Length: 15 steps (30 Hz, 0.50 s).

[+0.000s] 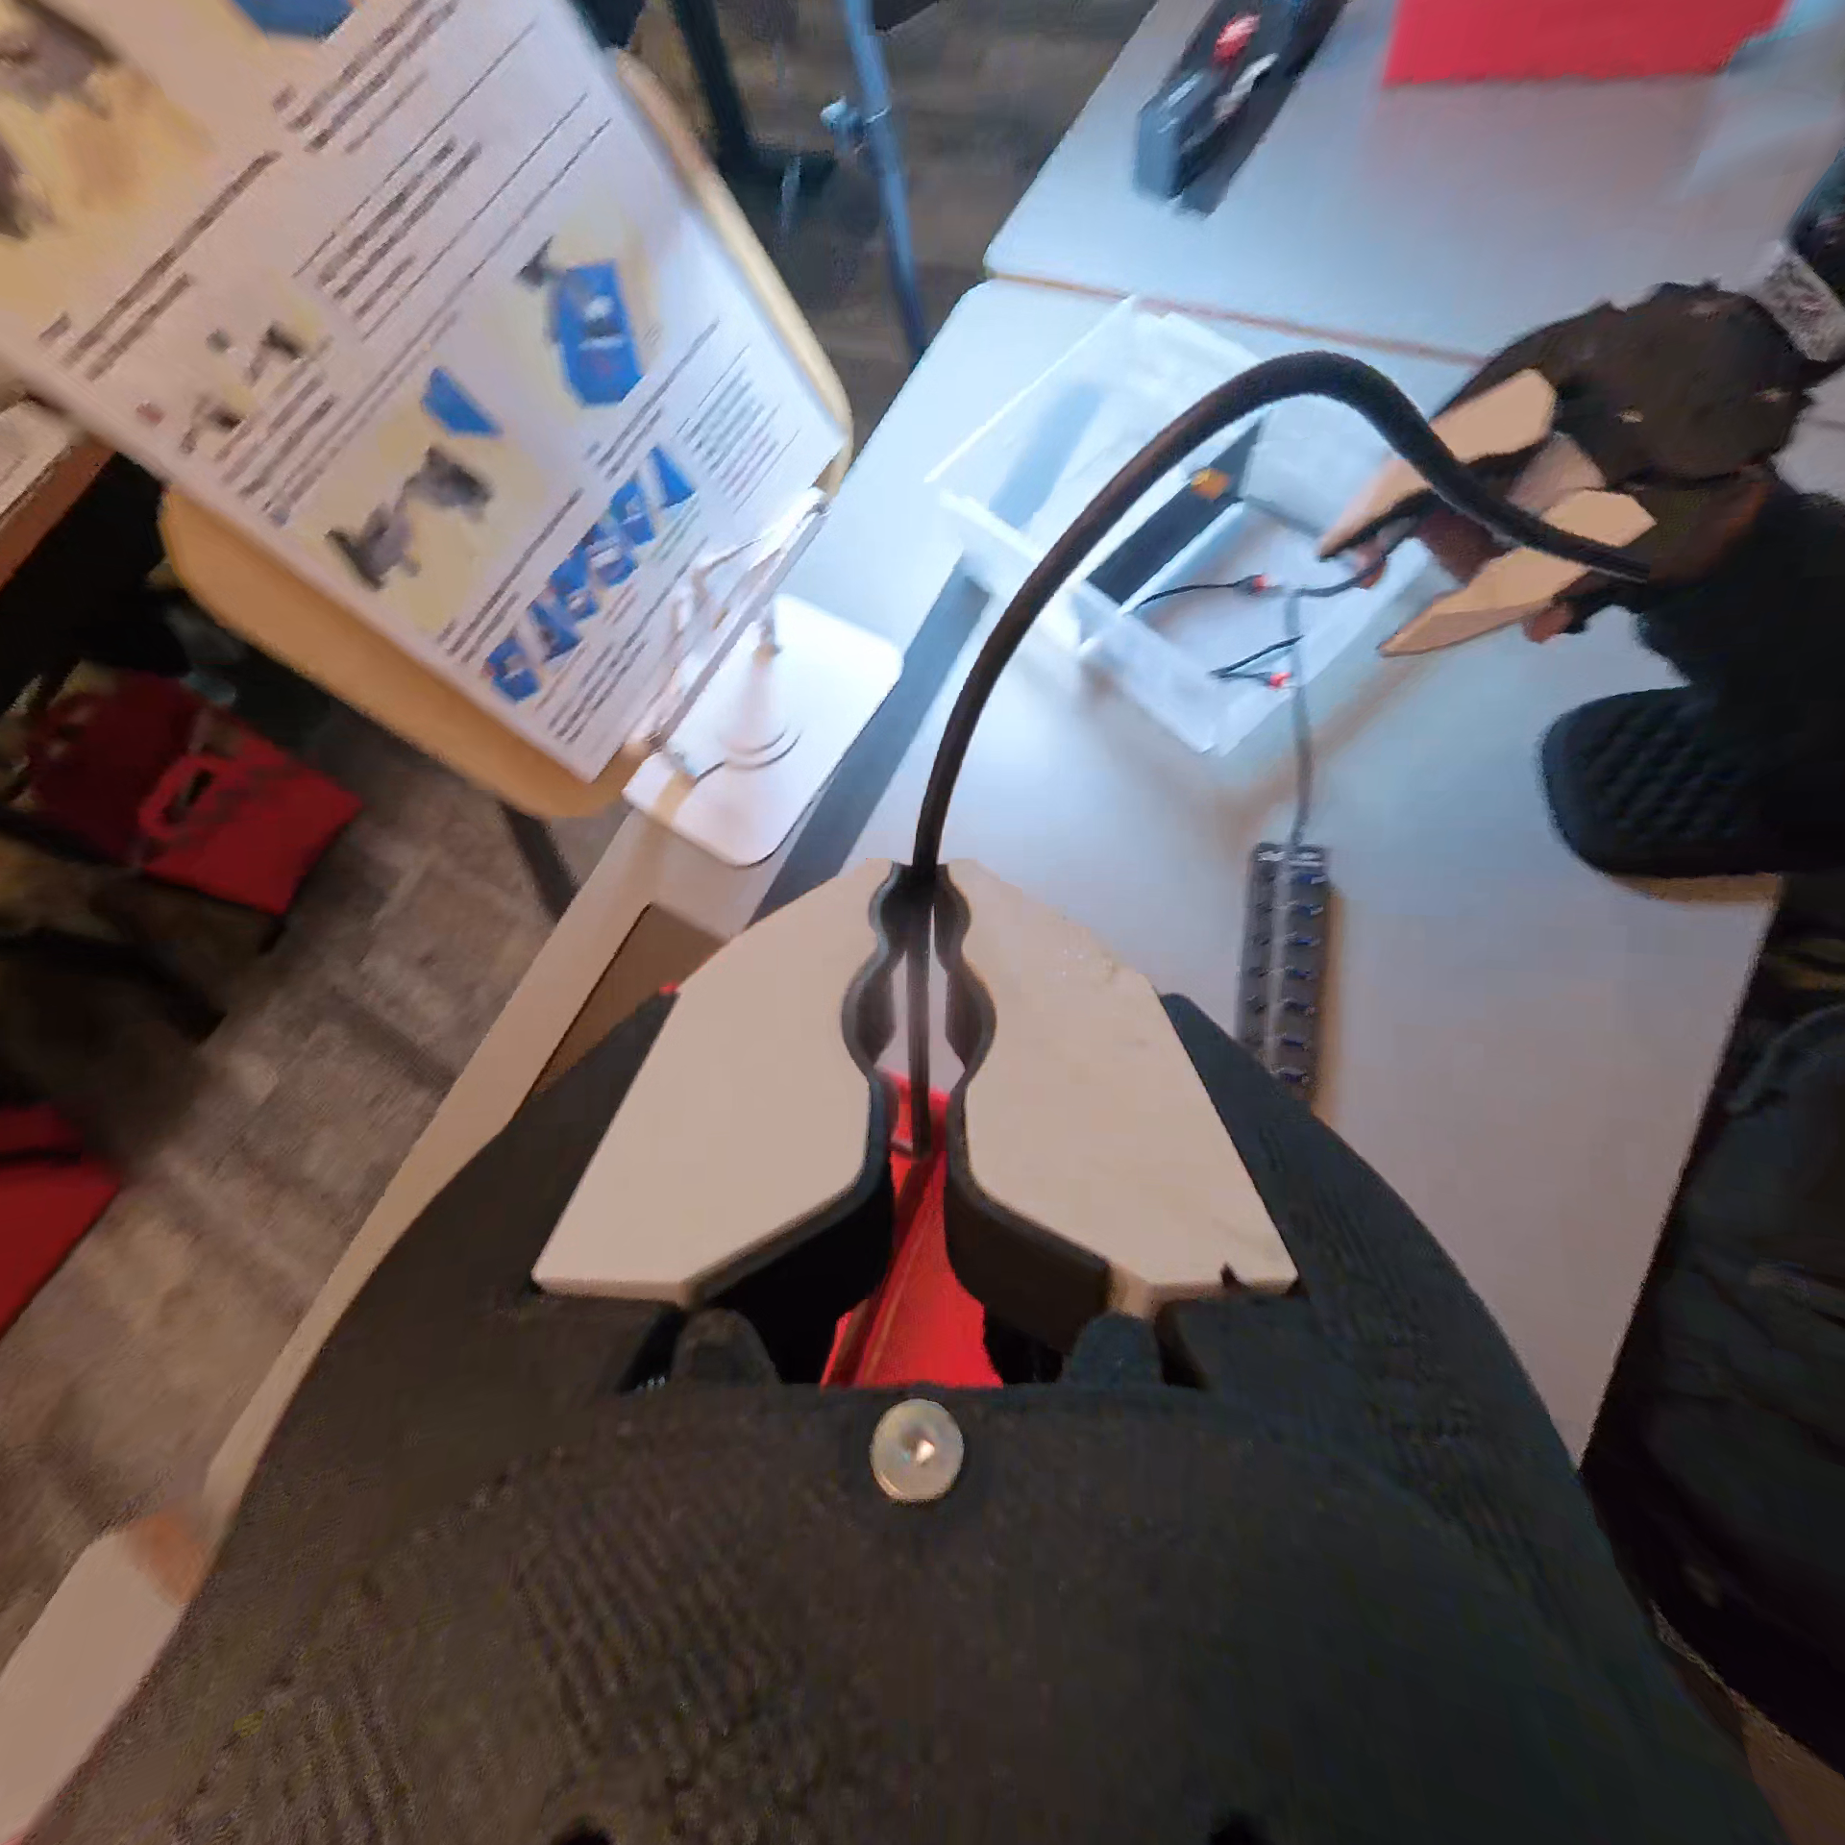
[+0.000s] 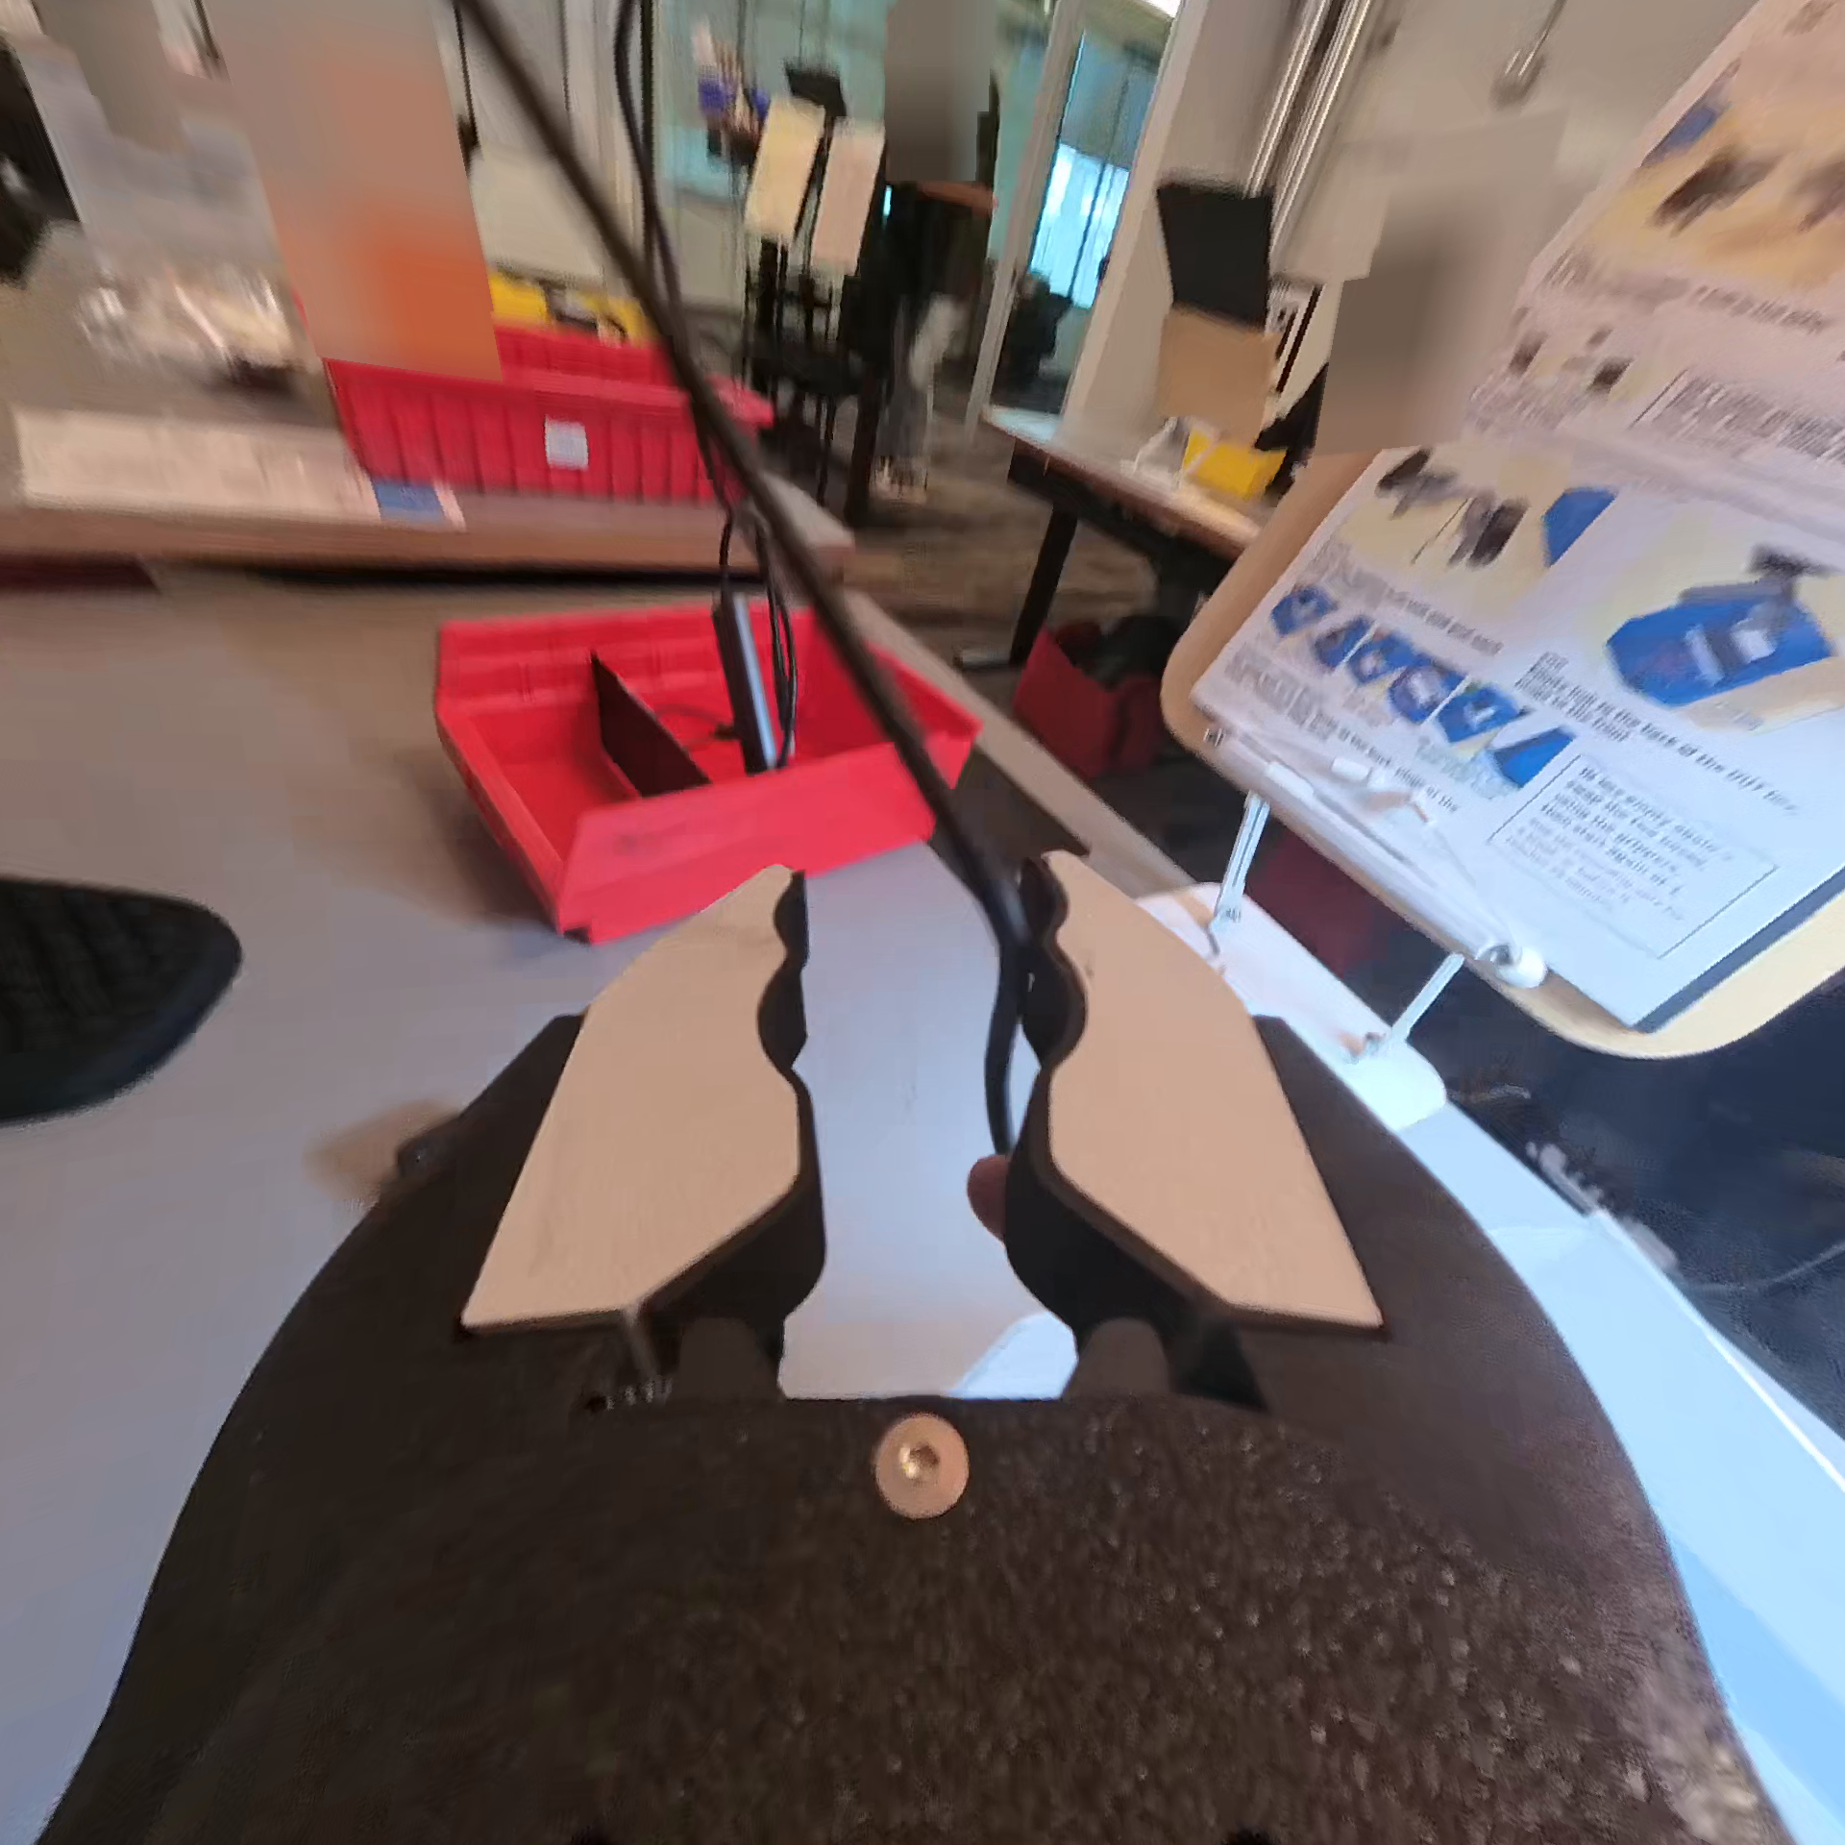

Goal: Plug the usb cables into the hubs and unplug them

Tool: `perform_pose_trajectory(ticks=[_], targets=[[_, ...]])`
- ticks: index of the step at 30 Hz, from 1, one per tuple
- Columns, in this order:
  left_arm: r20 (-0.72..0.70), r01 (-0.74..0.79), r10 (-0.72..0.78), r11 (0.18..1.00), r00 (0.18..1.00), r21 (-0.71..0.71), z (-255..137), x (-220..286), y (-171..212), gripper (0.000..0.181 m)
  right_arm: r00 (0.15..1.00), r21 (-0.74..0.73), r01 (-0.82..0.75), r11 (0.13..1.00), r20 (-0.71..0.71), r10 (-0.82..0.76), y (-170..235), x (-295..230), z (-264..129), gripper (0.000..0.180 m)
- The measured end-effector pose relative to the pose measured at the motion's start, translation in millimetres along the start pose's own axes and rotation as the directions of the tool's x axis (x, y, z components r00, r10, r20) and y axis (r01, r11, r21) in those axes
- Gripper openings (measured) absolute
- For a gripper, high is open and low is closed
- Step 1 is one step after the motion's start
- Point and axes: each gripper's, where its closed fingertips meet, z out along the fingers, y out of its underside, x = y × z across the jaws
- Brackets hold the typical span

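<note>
Serving as the work surface, a grey table [image 1: 1478, 799], roomy enough to keep the parts well apart. Propped on a stand at its edge, a printed instruction sheet [image 1: 399, 379], tilted presumably for reading while working. Farther off, a red bin [image 2: 699, 799] with a divider, storing loose leads and a slim dark device, possibly another hub. Near the table's middle, a clear tray [image 1: 1038, 419] holding short wires. Just beside it, flat and ports up for easy reach, a long grey hub [image 1: 1283, 978], no plug in it yet. Arching between both tools, the black usb cable [image 1: 1298, 365], lifted clear of the table. Left gripper [image 1: 923, 879] pressed together on the cable, probably to anchor it; right gripper [image 2: 919, 874] spread, cable merely resting against one finger, likely for guiding or regrasping nearer the plug.
</note>
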Motion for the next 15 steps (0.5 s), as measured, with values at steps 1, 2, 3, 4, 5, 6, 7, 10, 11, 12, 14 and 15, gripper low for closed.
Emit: perform_pose_trajectory(ticks=[1,2,3,4,5,6,7,10,11,12,14,15], targets=[[-0.035,-0.015,0.016,1.0,0.999,0.025,6,14,-2,0.004,1.0,0.044,-0.005,0.999,-0.009,0.006,-13,0,-8,0.044],[-0.064,-0.025,0.028,0.998,0.998,0.053,14,27,-4,0.004,1.0,0.083,-0.003,0.997,-0.021,0.004,-25,-1,-16,0.045],[-0.103,-0.026,0.035,0.996,0.994,0.082,22,43,-6,0.004,0.999,0.124,0.013,0.992,-0.041,-0.008,-38,-2,-25,0.046],[-0.144,-0.025,0.041,0.994,0.989,0.106,31,60,-8,0.004,0.997,0.164,0.041,0.986,-0.067,-0.03,-51,-4,-33,0.046],[-0.178,-0.026,0.049,0.991,0.983,0.129,40,75,-9,0.004,0.994,0.201,0.077,0.977,-0.093,-0.059,-64,-9,-42,0.047],[-0.205,-0.029,0.06,0.988,0.977,0.152,48,89,-10,0.004,0.99,0.233,0.109,0.966,-0.112,-0.084,-75,-14,-50,0.047],[-0.226,-0.029,0.067,0.985,0.972,0.17,56,100,-11,0.004,0.987,0.256,0.131,0.958,-0.124,-0.102,-86,-21,-58,0.049],[-0.276,0.028,0.04,0.972,0.96,0.235,75,121,-14,0.004,0.971,0.343,0.211,0.915,-0.18,-0.156,-117,-38,-86,0.048],[-0.303,0.073,0.013,0.96,0.953,0.269,79,124,-17,0.004,0.963,0.373,0.24,0.896,-0.21,-0.17,-126,-43,-97,0.046],[-0.324,0.122,-0.023,0.949,0.946,0.29,84,124,-18,0.004,0.955,0.398,0.264,0.879,-0.234,-0.181,-134,-47,-107,0.047],[-0.372,0.231,-0.094,0.91,0.923,0.345,92,120,-22,0.005,0.936,0.455,0.32,0.831,-0.285,-0.205,-149,-57,-126,0.047],[-0.388,0.29,-0.136,0.882,0.911,0.371,95,114,-24,0.004,0.926,0.483,0.352,0.802,-0.305,-0.223,-156,-64,-135,0.045]])
